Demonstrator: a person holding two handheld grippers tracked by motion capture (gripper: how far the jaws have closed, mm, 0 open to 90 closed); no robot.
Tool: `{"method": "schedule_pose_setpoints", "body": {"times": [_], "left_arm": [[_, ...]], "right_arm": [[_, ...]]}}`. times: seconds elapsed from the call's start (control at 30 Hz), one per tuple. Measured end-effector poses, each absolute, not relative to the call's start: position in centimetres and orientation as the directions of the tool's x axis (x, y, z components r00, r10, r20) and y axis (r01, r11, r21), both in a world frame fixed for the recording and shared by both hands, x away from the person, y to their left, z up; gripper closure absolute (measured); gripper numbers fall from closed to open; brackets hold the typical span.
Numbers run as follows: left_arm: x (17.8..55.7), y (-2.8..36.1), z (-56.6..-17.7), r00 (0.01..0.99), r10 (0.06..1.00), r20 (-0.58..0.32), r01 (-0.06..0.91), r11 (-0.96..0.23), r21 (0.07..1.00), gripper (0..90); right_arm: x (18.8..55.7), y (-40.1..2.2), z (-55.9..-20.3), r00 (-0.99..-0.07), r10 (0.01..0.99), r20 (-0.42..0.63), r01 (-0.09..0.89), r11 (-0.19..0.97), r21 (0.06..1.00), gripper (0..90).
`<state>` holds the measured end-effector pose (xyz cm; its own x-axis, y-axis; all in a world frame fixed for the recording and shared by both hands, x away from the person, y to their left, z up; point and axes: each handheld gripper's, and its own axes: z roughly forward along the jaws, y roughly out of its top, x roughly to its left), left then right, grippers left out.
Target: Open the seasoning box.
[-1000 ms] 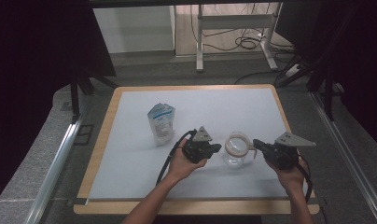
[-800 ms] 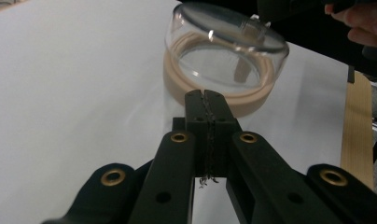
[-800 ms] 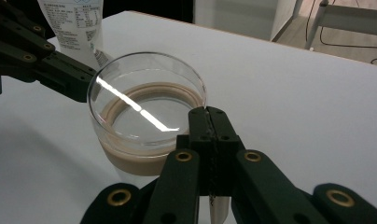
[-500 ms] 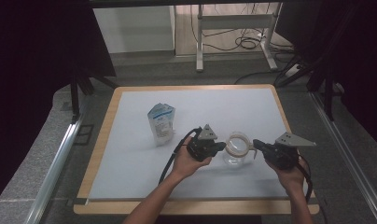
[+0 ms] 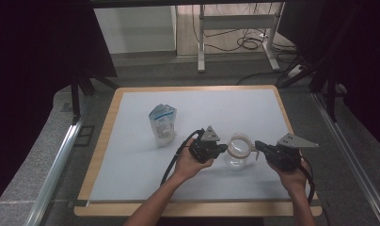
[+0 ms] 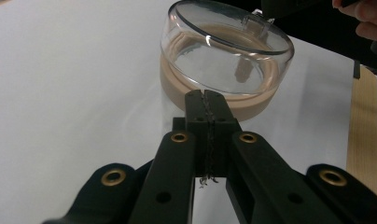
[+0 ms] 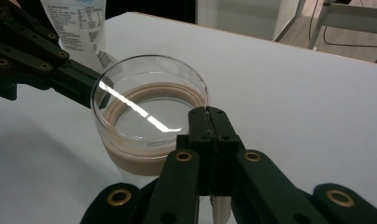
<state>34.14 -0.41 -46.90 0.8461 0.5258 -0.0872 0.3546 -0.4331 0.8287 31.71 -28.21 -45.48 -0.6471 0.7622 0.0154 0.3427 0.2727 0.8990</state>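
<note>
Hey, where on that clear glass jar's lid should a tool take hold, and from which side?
Probably the beige rim band of the jar lid, one jaw above and one below, coming level from the side: the domed glass top looks slippery. Both tools are shut now.

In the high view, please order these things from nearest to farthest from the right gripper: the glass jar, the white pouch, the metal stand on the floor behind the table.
1. The glass jar, just left of the right gripper, near the table's front edge.
2. The white pouch, upright farther left, beyond the left gripper.
3. The metal stand, far back on the floor, past the table.
</note>
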Motion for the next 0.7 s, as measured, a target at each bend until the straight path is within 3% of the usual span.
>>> {"method": "schedule_pose_setpoints", "body": {"times": [0.37, 0.53, 0.7], "left_arm": [[34.2, -0.6, -46.4, 0.849, 0.522, -0.082, 0.346, -0.434, 0.832, 90.0], [34.5, -0.7, -46.2, 0.851, 0.517, -0.090, 0.351, -0.433, 0.830, 90.0], [34.6, -0.6, -46.0, 0.855, 0.512, -0.084, 0.346, -0.440, 0.829, 90.0]], "right_arm": [[31.5, -28.2, -45.4, -0.645, 0.764, 0.007, 0.335, 0.274, 0.902, 90.0], [30.3, -27.4, -44.6, -0.701, 0.713, 0.011, 0.299, 0.281, 0.912, 89.4], [29.0, -25.8, -45.5, -0.764, 0.645, 0.017, 0.293, 0.324, 0.899, 77.1]]}}
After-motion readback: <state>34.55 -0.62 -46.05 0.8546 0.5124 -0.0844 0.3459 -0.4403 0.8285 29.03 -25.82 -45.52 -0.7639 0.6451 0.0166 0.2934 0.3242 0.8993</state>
